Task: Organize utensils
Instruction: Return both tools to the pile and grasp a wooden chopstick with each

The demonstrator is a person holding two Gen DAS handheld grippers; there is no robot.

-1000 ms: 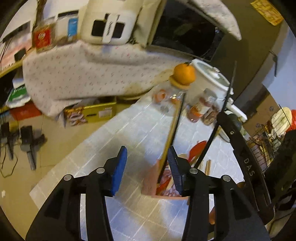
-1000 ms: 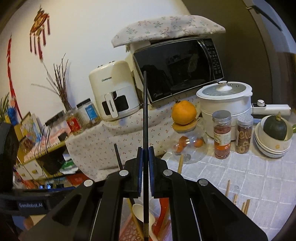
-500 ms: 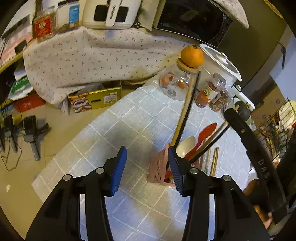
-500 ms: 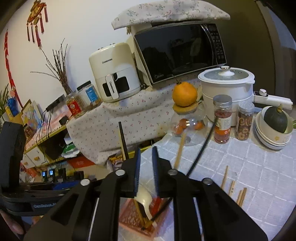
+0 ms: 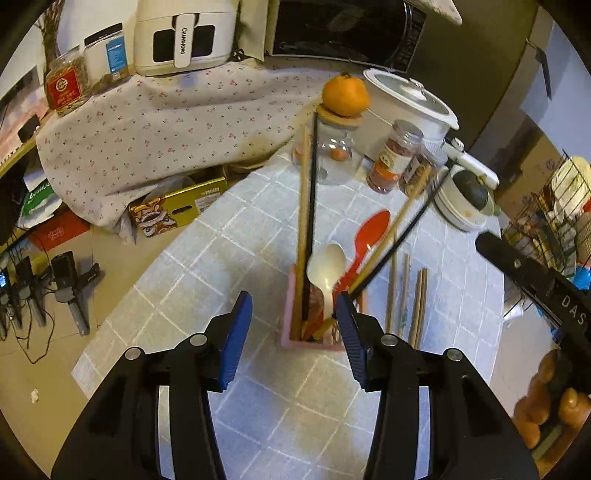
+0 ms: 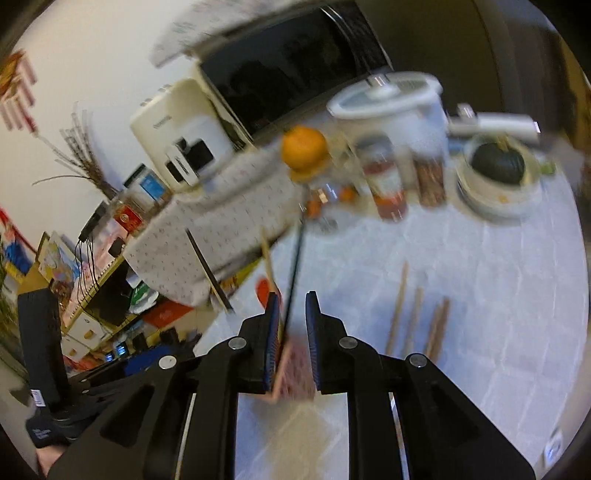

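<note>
Holder [image 5: 295,334] is already stocked w/ spoons & chopsticks; loose chopsticks [image 5: 404,295] are left on table; left gripper [image 5: 293,325] & right gripper [image 6: 291,325] are parted, nothing clamped.

A utensil holder [image 5: 295,334] stands on the table [image 5: 258,398], just beyond the left gripper [image 5: 293,338]. In it stand chopsticks [image 5: 304,206] and two spoons [image 5: 327,266], leaning away toward the far side. To the holder's right, loose chopsticks [image 5: 404,295] lie flat on the table. Farther off, a glass jar [image 5: 332,155] carries an orange [image 5: 345,94] on its lid. Right of the jar stand two spice jars [image 5: 393,157], then stacked bowls [image 5: 463,206]. Behind them sits a cooker [image 5: 410,103]. A microwave [image 5: 340,29] stands at the far back.
</note>
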